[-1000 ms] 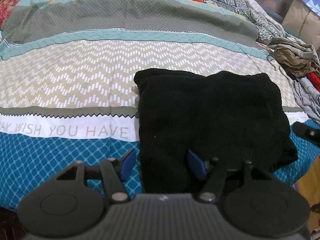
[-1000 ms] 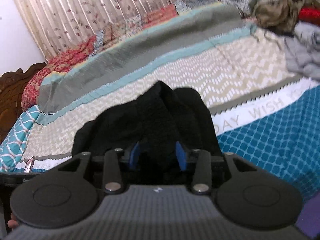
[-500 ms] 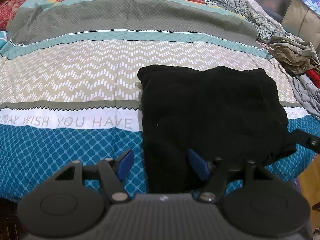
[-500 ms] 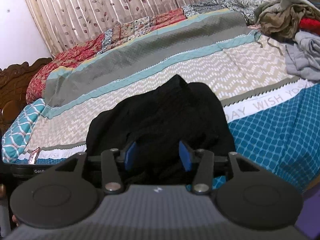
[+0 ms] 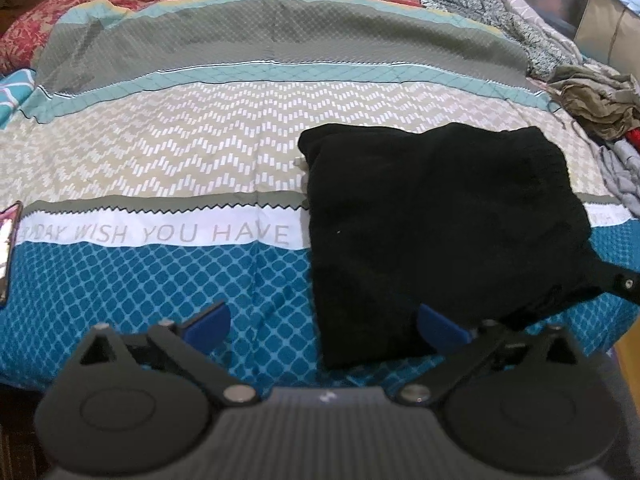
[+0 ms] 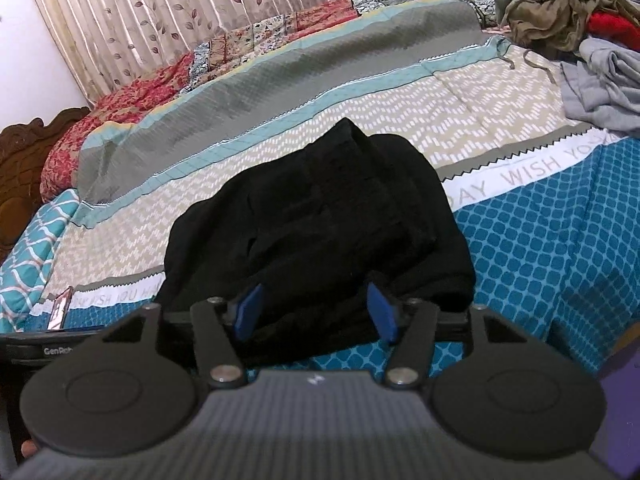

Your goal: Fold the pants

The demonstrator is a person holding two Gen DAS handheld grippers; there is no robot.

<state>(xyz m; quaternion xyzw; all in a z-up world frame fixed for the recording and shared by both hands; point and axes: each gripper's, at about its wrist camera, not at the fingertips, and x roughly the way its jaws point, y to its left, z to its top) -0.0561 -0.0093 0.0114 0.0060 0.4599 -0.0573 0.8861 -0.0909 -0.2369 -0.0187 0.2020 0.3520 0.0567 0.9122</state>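
Observation:
The black pants (image 5: pixel 440 232) lie folded into a thick rectangle on the patterned bedspread (image 5: pixel 160 280), near the bed's front edge. My left gripper (image 5: pixel 324 326) is over their near left corner. Its jaws are opening and stand wide, and the blue pads (image 5: pixel 208 322) touch no cloth. In the right wrist view the pants (image 6: pixel 320 216) fill the middle. My right gripper (image 6: pixel 315 314) is at their near end, its jaws opening with cloth between the pads but not pressed. One of its fingers (image 5: pixel 616 280) pokes into the left wrist view.
A heap of loose clothes (image 6: pixel 560 12) lies at the bed's right side and shows as a clothes heap (image 5: pixel 592 108) in the left wrist view. A phone (image 5: pixel 8 248) rests at the left. A curtain (image 6: pixel 160 12) and a wooden headboard (image 6: pixel 20 168) stand behind.
Both grippers' jaws have widened, the left one by a lot. Both have drawn back a little towards the bed's front edge. The pants, raised between the right fingers before, now lie flat.

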